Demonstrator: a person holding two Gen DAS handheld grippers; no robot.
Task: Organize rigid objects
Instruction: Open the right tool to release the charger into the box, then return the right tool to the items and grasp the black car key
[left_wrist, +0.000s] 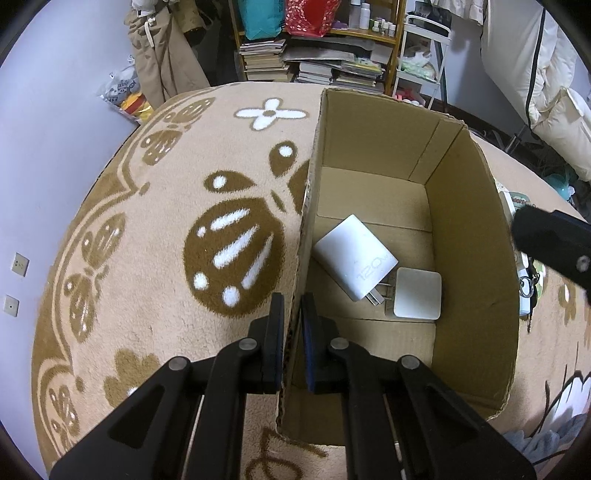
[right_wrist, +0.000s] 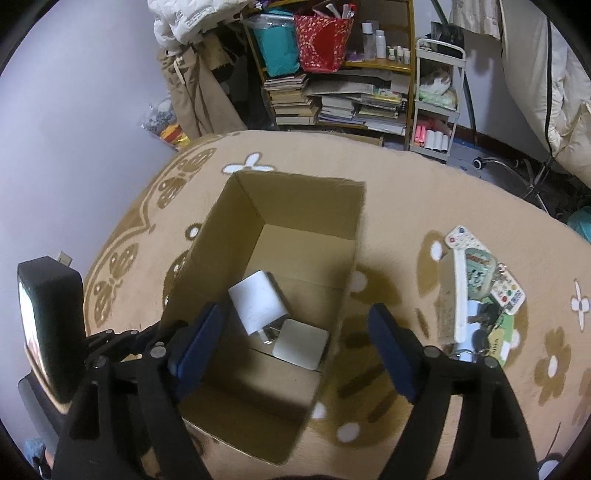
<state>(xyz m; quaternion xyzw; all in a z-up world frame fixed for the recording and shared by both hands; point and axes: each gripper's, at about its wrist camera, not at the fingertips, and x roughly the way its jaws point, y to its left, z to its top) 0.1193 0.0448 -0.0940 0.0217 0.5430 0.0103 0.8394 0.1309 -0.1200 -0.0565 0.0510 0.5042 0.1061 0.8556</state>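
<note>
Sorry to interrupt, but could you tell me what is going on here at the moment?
A person is sorting small items into an open brown cardboard box on a beige patterned rug. The left hand-held gripper is clamped on the box's side wall, steadying it. The right hand-held gripper hangs open and empty above the box. Inside lie a white wall charger and a white square adapter. A pile of remotes and keys waits beside the box.
</note>
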